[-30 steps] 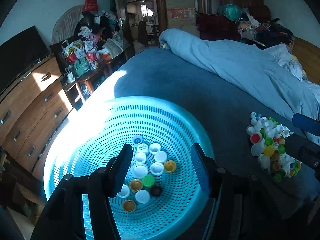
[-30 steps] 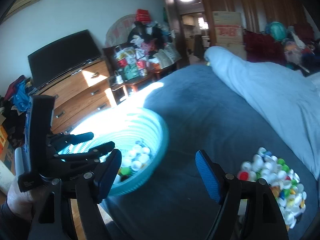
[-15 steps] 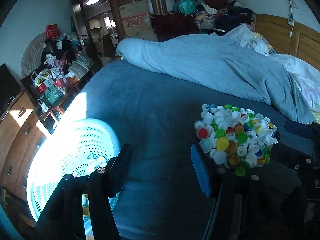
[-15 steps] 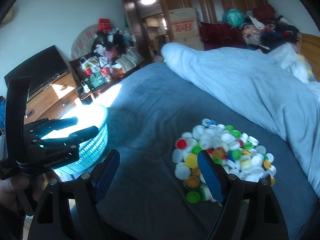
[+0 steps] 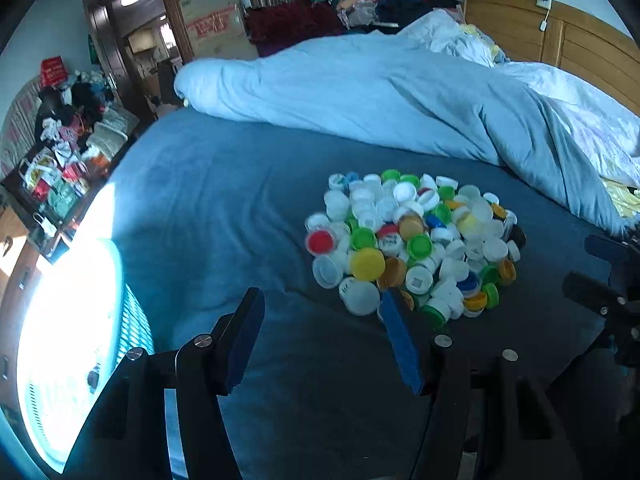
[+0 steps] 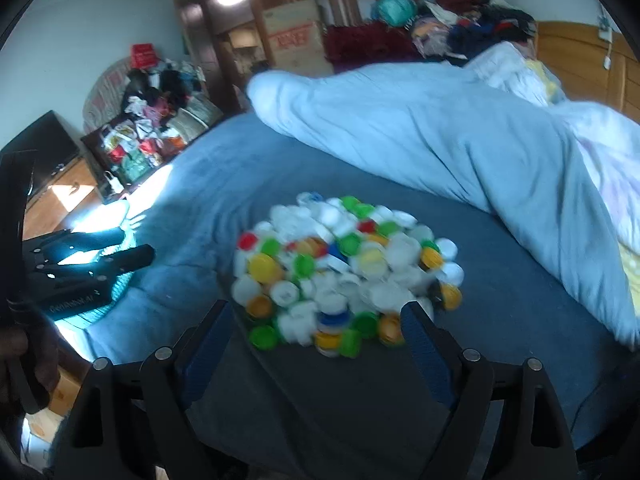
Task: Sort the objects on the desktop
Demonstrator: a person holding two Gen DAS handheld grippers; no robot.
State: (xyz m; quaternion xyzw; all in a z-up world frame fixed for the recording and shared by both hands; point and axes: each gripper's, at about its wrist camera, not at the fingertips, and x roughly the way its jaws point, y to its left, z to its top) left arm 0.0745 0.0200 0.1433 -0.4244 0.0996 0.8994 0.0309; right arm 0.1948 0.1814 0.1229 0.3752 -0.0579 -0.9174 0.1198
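Currently, round plastic bottle caps (image 5: 412, 240), smooth and mixed-colour, lie heaped on the napped blue blanket (image 5: 224, 200). Left gripper (image 5: 324, 336) gapes, empty; right gripper (image 6: 316, 344) is opening, nothing between. Cap print unreadable.

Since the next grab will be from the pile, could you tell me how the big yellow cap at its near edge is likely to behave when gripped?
The yellow cap looks like thin hollow plastic, so probably light and stiff. It leans on other caps in the pile, so it may slide or nudge its neighbours. The soft blue blanket beneath could let it sink or tip.
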